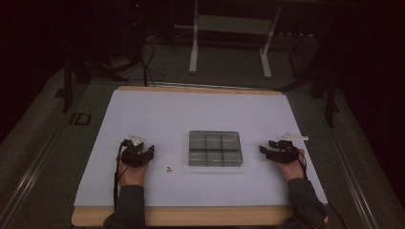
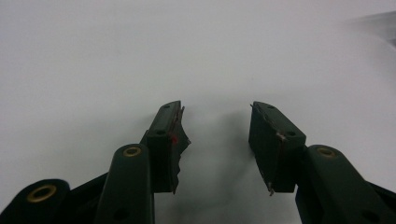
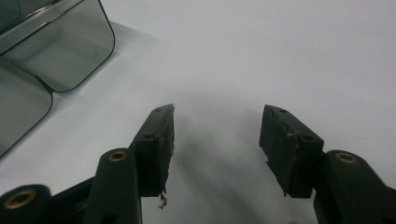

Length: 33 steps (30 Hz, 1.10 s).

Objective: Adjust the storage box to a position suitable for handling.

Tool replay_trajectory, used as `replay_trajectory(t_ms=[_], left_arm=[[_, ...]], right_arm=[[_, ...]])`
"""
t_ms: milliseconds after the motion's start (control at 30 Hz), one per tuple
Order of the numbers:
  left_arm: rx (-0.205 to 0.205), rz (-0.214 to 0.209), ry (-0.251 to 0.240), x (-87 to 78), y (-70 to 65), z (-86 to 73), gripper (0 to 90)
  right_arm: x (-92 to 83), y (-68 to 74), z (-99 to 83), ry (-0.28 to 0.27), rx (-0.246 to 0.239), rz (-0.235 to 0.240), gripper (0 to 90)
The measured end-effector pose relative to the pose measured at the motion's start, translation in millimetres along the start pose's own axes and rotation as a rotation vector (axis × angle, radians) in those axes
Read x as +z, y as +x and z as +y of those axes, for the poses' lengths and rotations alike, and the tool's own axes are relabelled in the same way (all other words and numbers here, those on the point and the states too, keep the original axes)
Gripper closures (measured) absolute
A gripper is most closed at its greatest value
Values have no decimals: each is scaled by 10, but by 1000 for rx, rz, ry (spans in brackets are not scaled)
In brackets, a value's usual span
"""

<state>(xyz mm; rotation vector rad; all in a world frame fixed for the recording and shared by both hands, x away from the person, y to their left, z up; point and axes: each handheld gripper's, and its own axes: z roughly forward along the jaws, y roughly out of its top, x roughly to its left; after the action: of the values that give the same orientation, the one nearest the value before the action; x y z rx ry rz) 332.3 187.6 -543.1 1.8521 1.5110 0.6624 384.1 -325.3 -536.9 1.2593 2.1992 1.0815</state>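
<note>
Left gripper (image 1: pixel 137 153) at lower left of high view, resting on white table (image 1: pixel 200 109), jaws apart, nothing between. Right gripper (image 1: pixel 278 150) at lower right, jaws also apart, empty. Clear compartment box (image 1: pixel 215 148) in centre, between both grippers, touching neither. Small brownish item (image 1: pixel 168 168) just left of box, nearer left gripper.

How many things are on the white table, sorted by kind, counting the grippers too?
Grippers: 2, the left gripper and the right gripper, both open with nothing between the jaws
Clear compartment boxes: 1, the box in the middle
Small bits: 1, a tiny piece left of the box, too small to identify
Total: 4
</note>
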Motion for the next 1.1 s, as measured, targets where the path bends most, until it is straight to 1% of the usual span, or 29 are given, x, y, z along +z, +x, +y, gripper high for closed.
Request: replay_trajectory(t_ms=[100,300,433,467,500,567,667,767,867,1100], left_arm=[[-1,-10,-3,-3,3,-1,556],[7,-51,-12,-16,-15,-2,586],[16,-69,-18,-27,-26,-1,601],[16,-82,-20,-28,-26,-2,605],[14,-89,-19,-28,-25,-3,611],[15,-98,-19,-30,-23,-5,614],[10,-109,-26,-32,-18,-9,614],[-1,-130,-30,-37,-13,-14,629],[1,-134,-33,-44,-22,-19,640],[8,-141,-35,-43,-31,-27,651]], right_arm=[[-3,-5,-1,-2,2,4,452],[-12,-4,5,-11,8,9,453],[-9,32,33,-22,6,25,463],[-6,46,41,-21,3,25,464],[1,70,56,-18,-1,41,477],[12,105,77,-14,-18,73,531],[38,170,123,-18,-41,93,599],[60,226,168,-23,-44,114,642],[93,298,203,-21,-47,152,685],[199,505,256,7,-96,229,784]])
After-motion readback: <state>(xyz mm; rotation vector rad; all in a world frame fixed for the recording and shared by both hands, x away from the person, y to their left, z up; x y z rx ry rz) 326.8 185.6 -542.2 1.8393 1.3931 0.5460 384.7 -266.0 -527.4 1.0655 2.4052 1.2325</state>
